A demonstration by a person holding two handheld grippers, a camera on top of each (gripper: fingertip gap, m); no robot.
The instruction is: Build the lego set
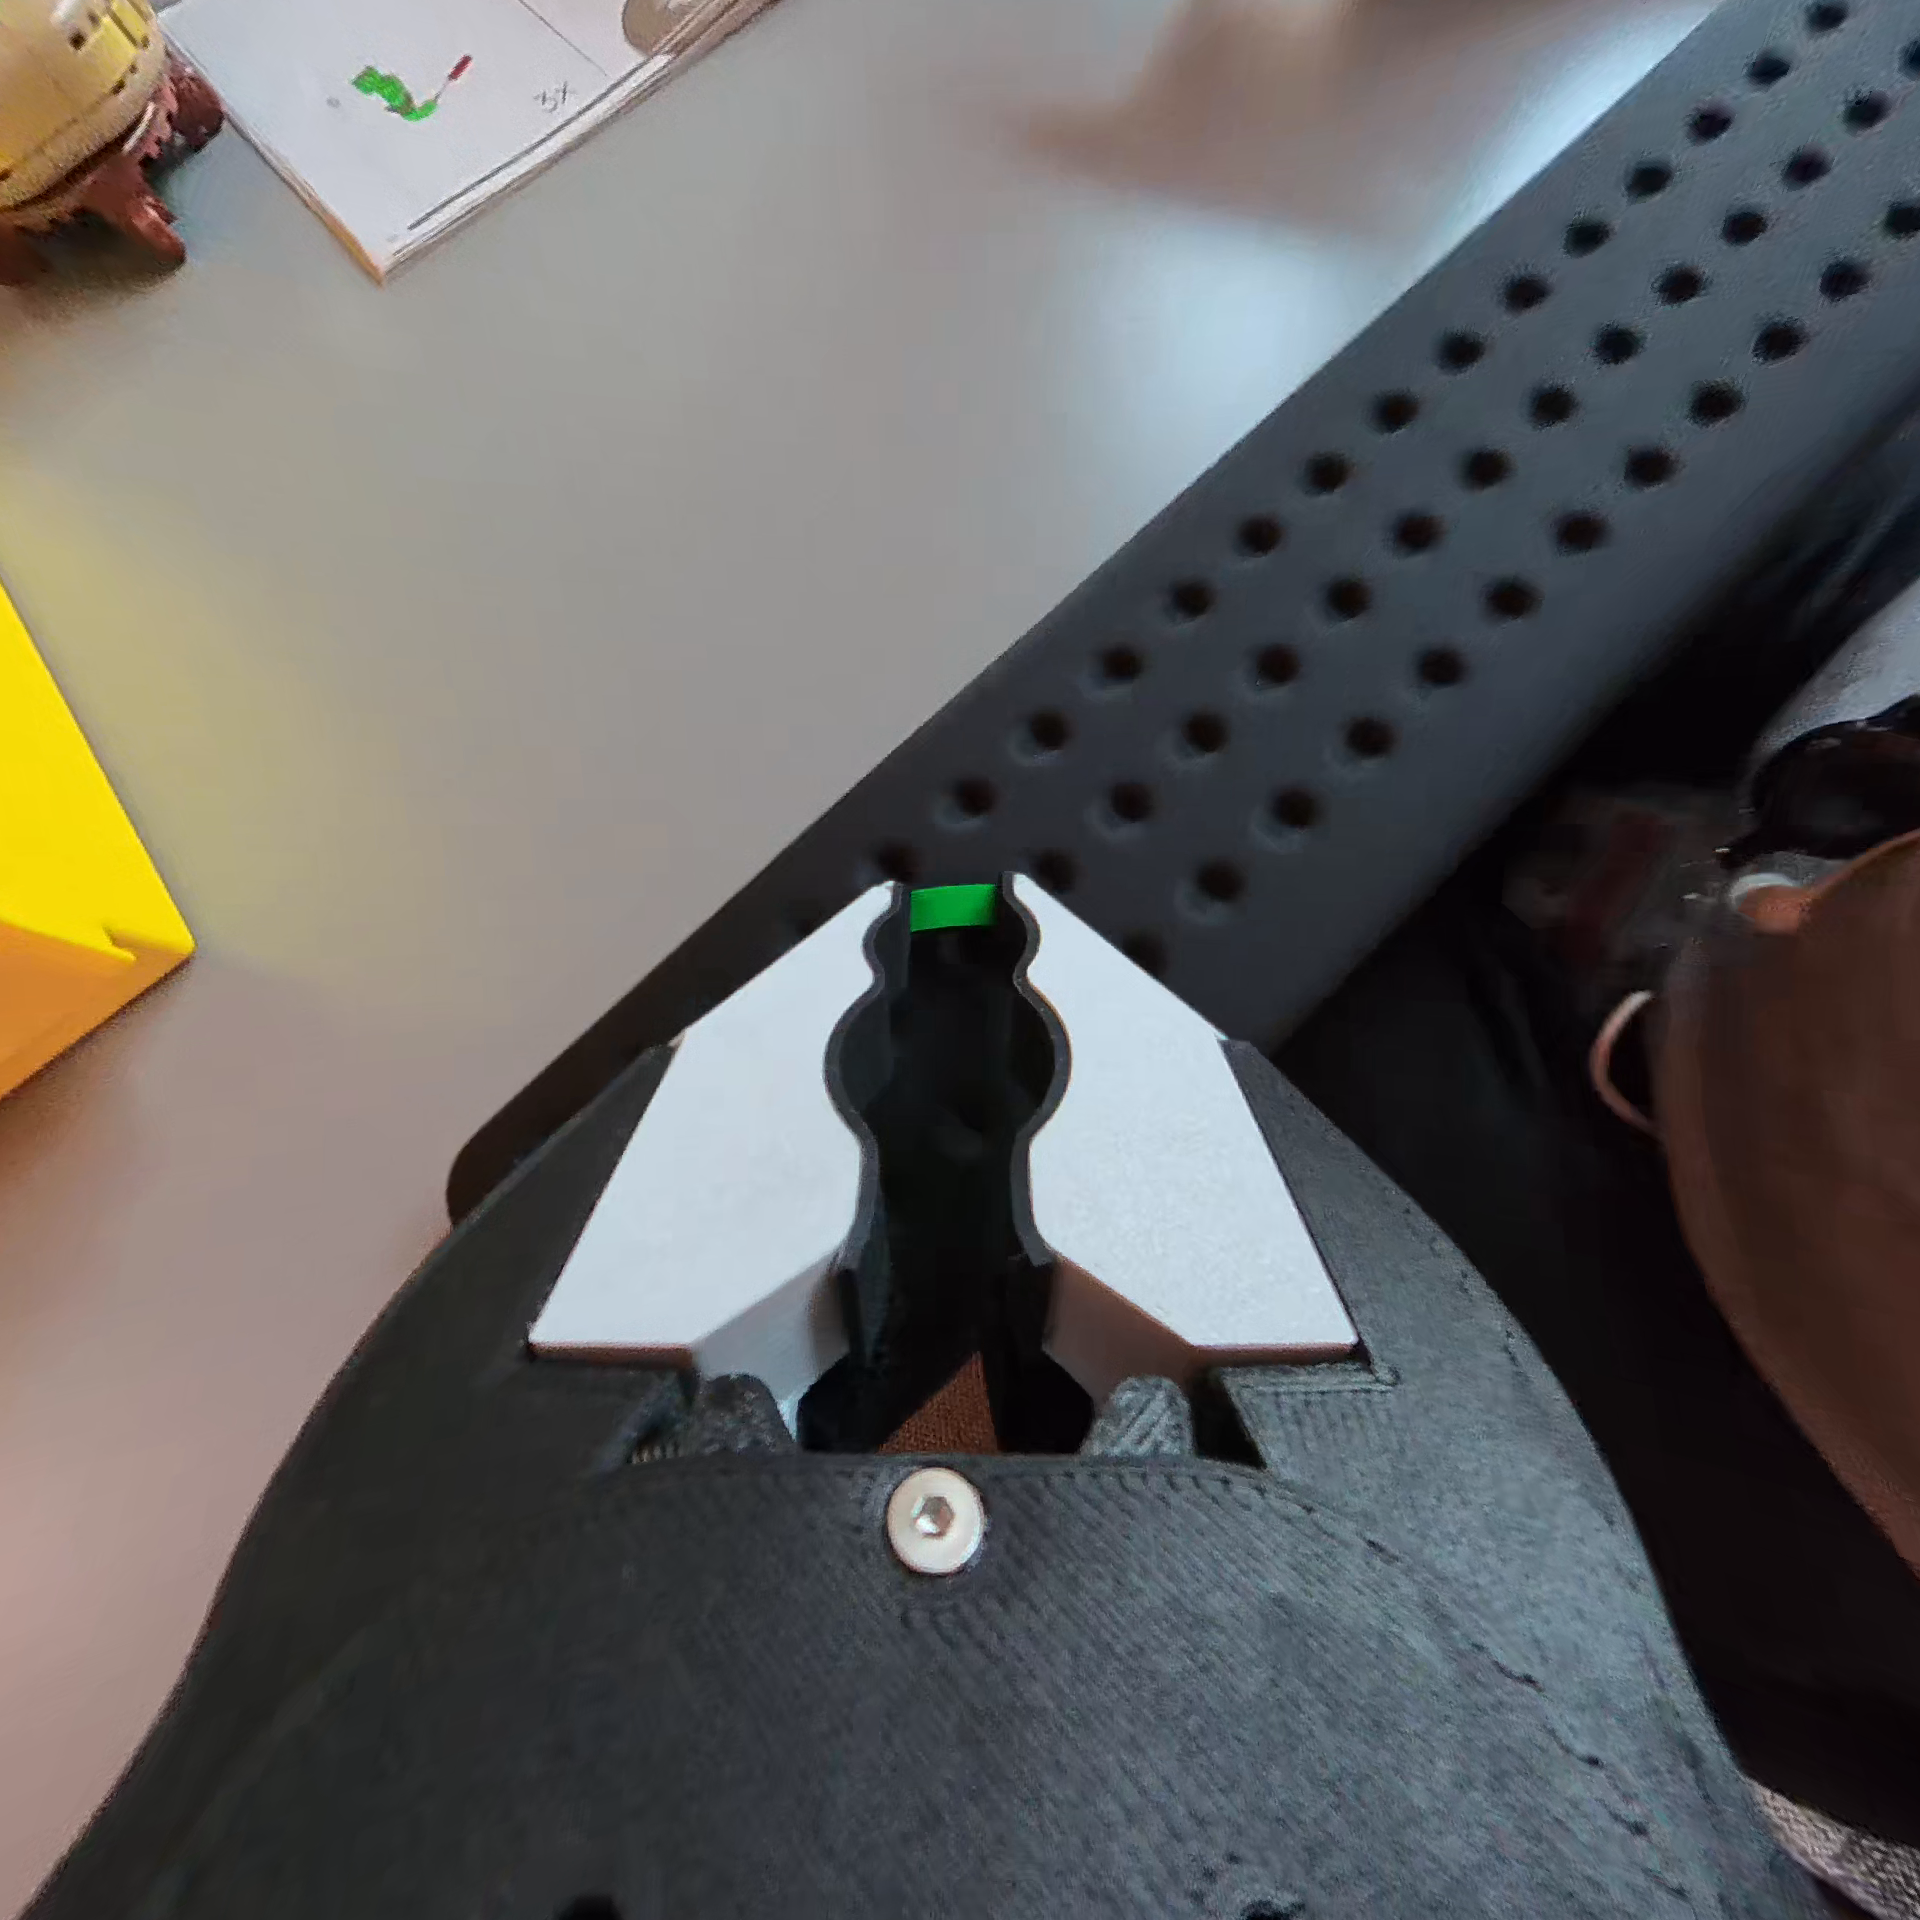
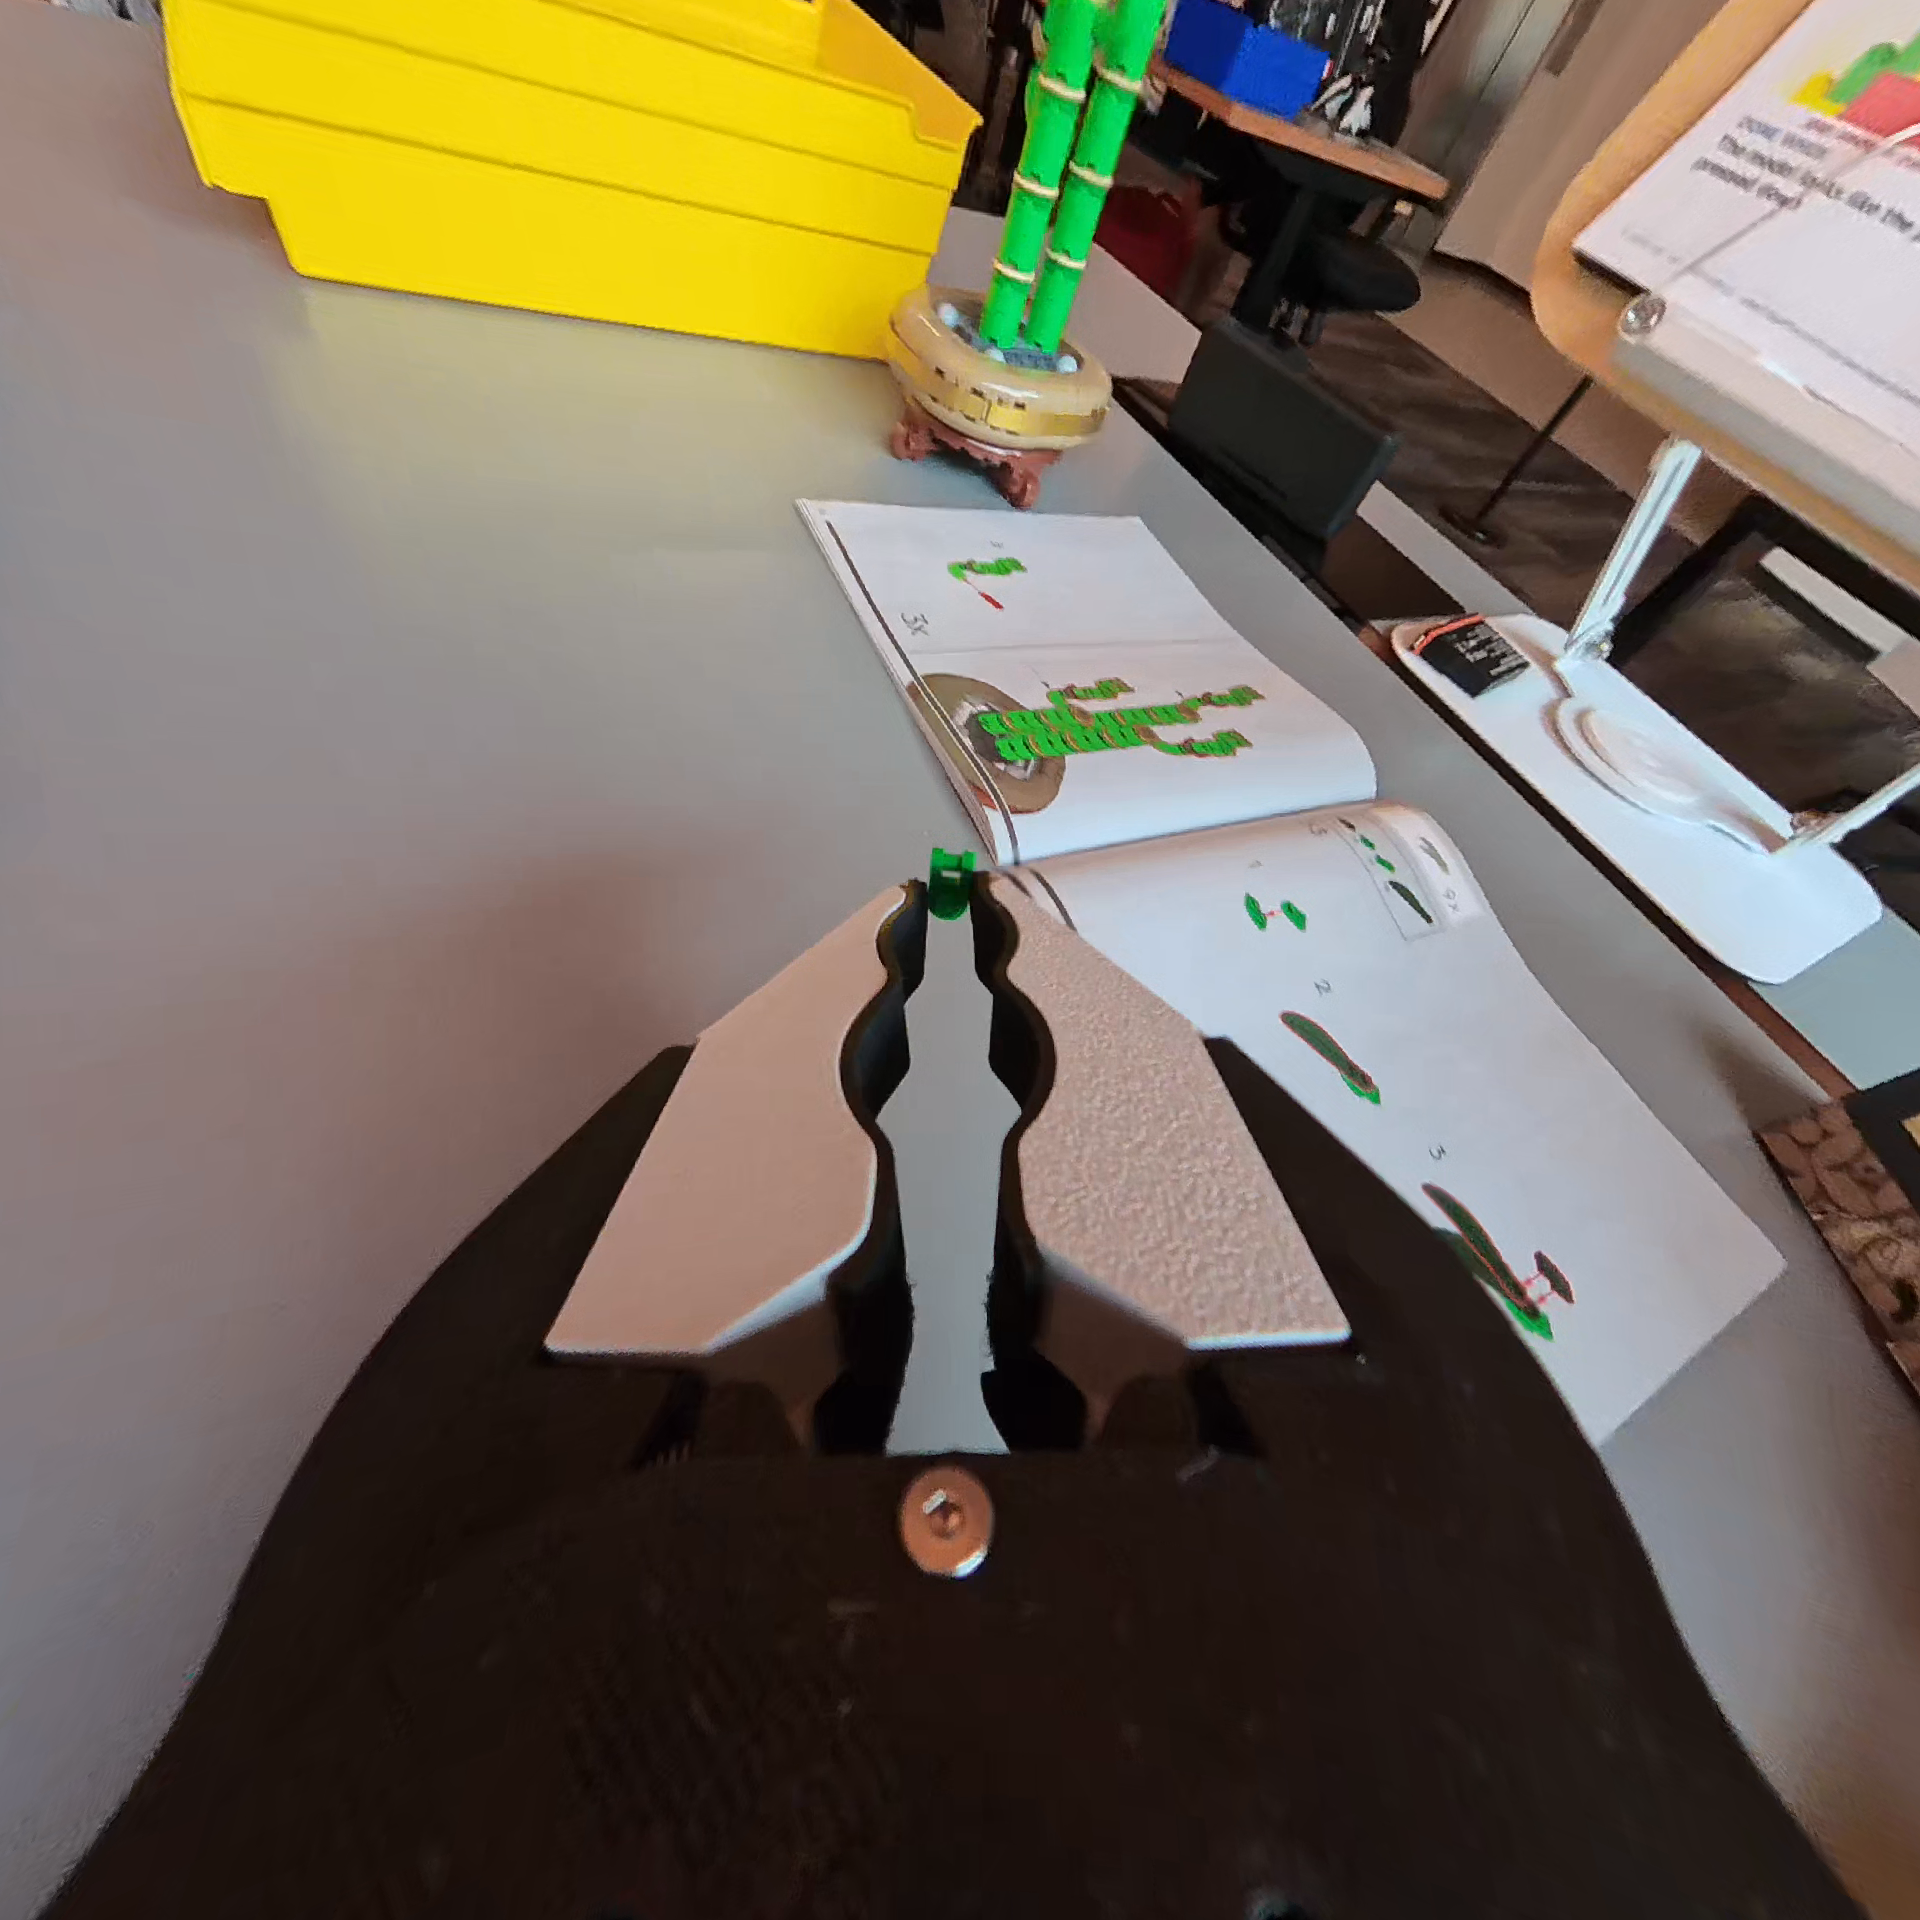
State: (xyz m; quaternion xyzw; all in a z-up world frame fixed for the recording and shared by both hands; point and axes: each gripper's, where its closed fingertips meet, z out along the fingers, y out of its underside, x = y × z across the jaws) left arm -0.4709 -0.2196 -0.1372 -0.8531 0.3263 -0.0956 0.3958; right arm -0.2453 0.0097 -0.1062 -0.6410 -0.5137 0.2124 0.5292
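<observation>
My left gripper (image 1: 951, 896) is shut on a small green lego piece (image 1: 950, 907) at its fingertips, held over the black perforated body of the other gripper (image 1: 1455, 468). My right gripper (image 2: 948, 891) is shut on a small green clip-like lego piece (image 2: 949, 883), held above the grey table. The lego bamboo model (image 2: 1049, 239), green stalks in a tan pot on a brown stand, is at the table's far edge; its pot shows in the left wrist view (image 1: 73, 114) at top left. The open instruction booklet (image 2: 1143, 727) lies ahead right of my right gripper, and it also shows in the left wrist view (image 1: 436, 114).
Stacked yellow bins (image 2: 540, 156) stand at the far left of the table; a yellow bin corner (image 1: 62, 862) shows at left. A white stand holding a sheet (image 2: 1704, 727) sits off the table's right edge. A person's hand (image 1: 1797, 1195) is at right. My hands' fingertips stand some 35 centimeters from each other.
</observation>
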